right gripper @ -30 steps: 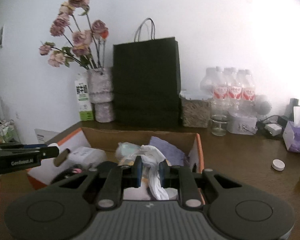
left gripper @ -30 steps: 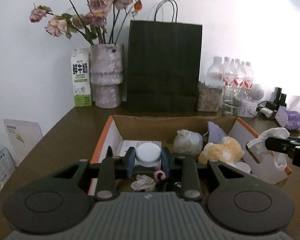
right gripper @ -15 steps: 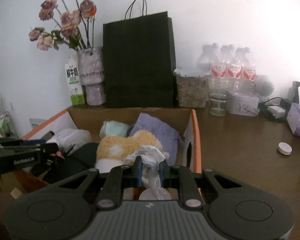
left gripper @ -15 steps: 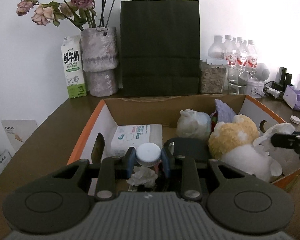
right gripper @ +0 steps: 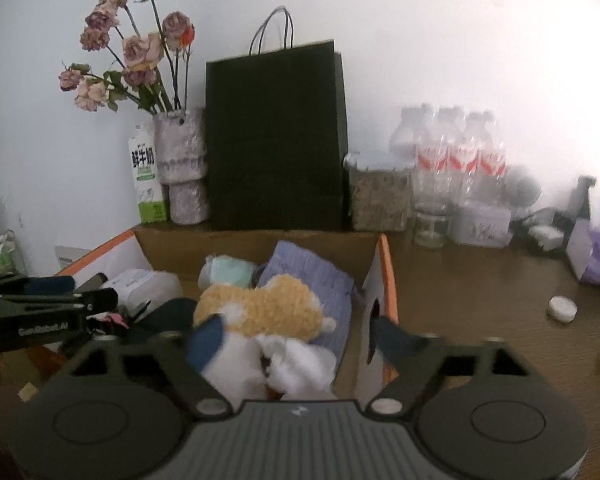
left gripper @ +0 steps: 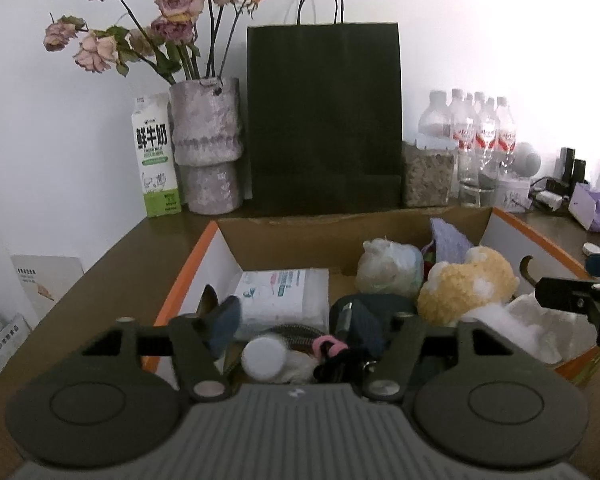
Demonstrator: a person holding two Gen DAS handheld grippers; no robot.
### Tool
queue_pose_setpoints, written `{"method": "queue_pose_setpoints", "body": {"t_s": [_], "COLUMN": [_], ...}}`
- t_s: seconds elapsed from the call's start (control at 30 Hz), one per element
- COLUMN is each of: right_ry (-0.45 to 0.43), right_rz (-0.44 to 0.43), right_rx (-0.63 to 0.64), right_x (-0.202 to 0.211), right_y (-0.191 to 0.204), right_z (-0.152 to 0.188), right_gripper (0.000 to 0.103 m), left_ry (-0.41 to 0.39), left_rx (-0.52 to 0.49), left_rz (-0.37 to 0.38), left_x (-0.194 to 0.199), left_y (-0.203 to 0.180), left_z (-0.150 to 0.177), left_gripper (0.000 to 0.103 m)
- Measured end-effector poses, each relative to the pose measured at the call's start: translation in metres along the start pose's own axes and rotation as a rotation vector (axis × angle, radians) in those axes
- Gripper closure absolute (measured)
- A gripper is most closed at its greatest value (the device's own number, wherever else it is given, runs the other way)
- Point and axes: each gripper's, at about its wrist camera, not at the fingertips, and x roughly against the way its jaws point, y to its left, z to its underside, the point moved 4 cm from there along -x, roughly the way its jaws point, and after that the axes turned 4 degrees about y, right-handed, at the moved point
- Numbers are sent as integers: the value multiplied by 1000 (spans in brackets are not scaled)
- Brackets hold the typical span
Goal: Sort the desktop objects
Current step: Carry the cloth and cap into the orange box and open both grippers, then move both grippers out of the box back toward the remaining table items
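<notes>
Grippers, L (left gripper: 296,326) & R (right gripper: 300,338), jaws opening; cap (left gripper: 264,358), tissue (right gripper: 300,364) seemingly released into box (left gripper: 188,264).

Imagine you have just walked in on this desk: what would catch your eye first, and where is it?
The tall black paper bag against the wall, with a vase of dried roses to its left. In front, the open cardboard box crammed with things, a fluffy yellow plush toy uppermost at its right side.

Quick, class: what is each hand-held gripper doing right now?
Left hand-held gripper: jaws opening, white-capped bottle lying loose between them.
Right hand-held gripper: jaws opening, crumpled tissue released between them.
</notes>
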Motion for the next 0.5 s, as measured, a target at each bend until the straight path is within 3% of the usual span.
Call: {"method": "queue_pose_setpoints", "body": {"t_s": [0.03,0.07,0.1,0.5], "right_ry": [-12,-19,-21,-23], "right_rz": [7,10,11,25], "right_rx": [5,8,8,-2], "right_x": [2,4,4,7], "right_y": [1,1,2,-1], "right_z": [-1,-2,-3,-5], "right_gripper": [9,4,2,0], "left_ry": [-6,-15,-30,-44], "left_rx": [3,6,9,30], "left_rz": [0,-3,-11,-23], "left_x": [2,3,5,11], "left_y": [0,0,0,3], "left_z": [-1,-2,-2,-5], "left_gripper": [18,2,0,0]}}
